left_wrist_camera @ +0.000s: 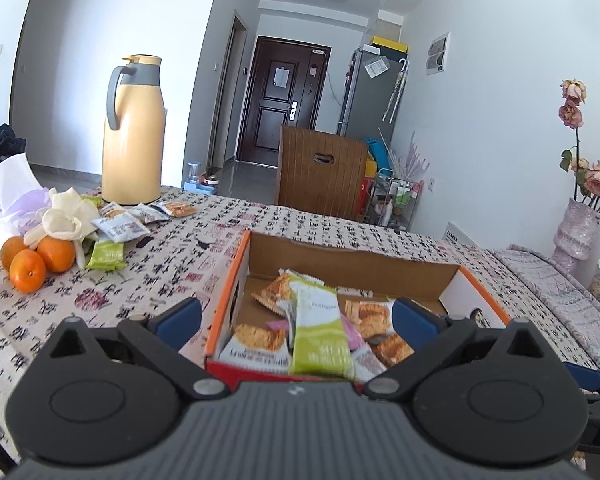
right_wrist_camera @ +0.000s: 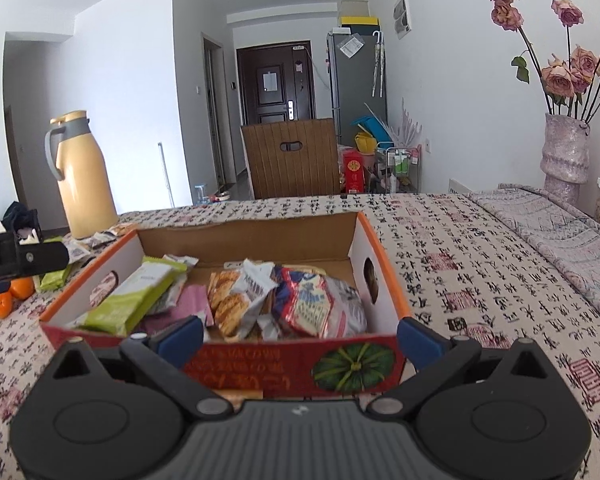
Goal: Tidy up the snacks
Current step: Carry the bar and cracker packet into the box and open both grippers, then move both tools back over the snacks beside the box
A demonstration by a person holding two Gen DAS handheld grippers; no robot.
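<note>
Both my left gripper (left_wrist_camera: pixel 296 316) and right gripper (right_wrist_camera: pixel 298 334) gape wide, holding nothing. Each faces the snack-filled box (right_wrist_camera: pixel 374 248).

Both cameras sit low over the table (left_wrist_camera: pixel 292 220), each looking forward between its own gripper's fingers toward the far door (left_wrist_camera: pixel 284 96). The left view is close at the box's (left_wrist_camera: pixel 352 260) near left corner; the right view faces the box's front wall squarely. Both share box, flask (right_wrist_camera: pixel 86 176), door and vase (right_wrist_camera: pixel 564 152).
</note>
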